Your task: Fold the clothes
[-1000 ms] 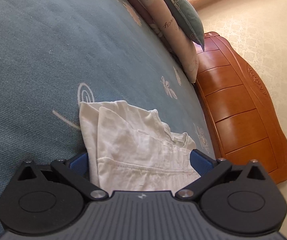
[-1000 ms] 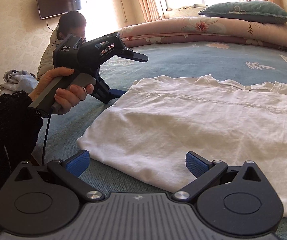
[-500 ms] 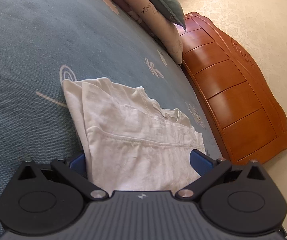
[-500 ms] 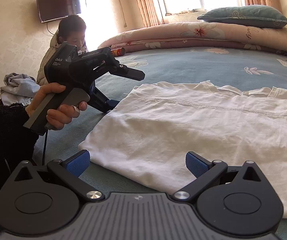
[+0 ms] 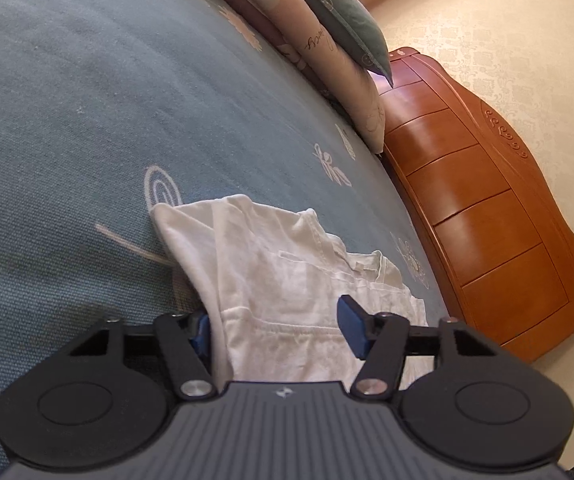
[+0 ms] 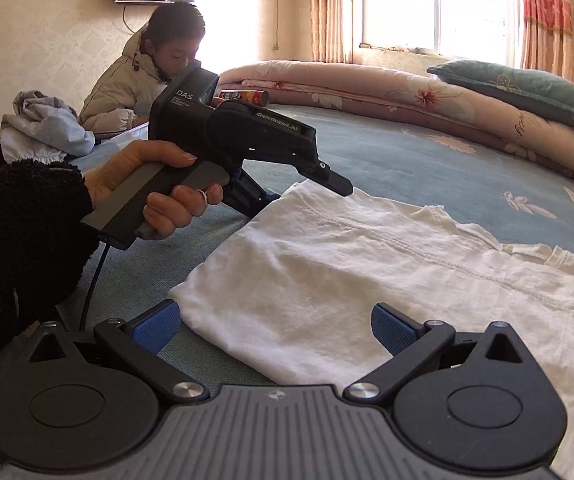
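Since the earlier frame the left gripper [image 5: 277, 330] has been closing its jaws around the hem corner of the white shirt [image 6: 367, 280], cloth bunched between the blue pads [image 5: 349, 326], which look to pinch it. That shirt lies flat on the blue bedspread [image 5: 87, 120], at twelve o'clock from the right gripper [image 6: 275, 328], whose jaws gape wide, holding nothing, astride the shirt's near corner.

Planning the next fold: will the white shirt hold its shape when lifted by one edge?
Probably not. The white shirt lies limp and creased on the bed, so it should droop. It looks thin and light, and layers may slide apart.
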`<state>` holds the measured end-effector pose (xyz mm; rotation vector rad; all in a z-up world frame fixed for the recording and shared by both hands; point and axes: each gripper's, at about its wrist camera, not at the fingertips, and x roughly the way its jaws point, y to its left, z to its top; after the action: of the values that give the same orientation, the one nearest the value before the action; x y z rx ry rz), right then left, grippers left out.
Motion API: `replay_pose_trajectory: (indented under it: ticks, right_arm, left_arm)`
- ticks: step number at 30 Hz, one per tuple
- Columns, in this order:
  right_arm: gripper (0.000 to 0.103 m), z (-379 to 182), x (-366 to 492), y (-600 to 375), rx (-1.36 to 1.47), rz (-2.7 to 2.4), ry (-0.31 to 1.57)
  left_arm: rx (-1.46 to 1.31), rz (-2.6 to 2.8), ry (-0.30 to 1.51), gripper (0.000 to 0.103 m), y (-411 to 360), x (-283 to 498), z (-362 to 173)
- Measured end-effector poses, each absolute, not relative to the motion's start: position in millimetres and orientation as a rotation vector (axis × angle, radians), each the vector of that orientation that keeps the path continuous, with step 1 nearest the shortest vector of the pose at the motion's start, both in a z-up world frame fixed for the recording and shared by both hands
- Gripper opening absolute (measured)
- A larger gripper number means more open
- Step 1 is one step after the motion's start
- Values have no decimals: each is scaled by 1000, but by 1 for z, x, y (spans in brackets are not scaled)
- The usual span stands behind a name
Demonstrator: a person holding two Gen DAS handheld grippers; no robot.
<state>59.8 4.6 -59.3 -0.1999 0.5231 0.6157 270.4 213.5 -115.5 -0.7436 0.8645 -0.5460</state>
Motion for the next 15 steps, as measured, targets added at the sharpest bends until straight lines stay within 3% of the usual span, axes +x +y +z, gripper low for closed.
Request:
replay_pose_trajectory:
  ticks: [3, 5, 9, 15]
  right_arm:
    - [103, -62, 58, 18, -256, 634, 524]
    - [100, -64, 59, 27, -302, 628, 529]
    - [78, -69, 58, 49, -444, 618, 517]
    - [73, -79, 42, 83, -665, 594, 436]
  left_arm:
    - [-762, -522, 879, 14, 218, 271, -121]
    - [-752, -507, 884, 13, 217, 271, -121]
    - [-743, -490, 881, 12, 213, 272, -115]
    - [-784, -533, 835, 11, 212, 271, -101]
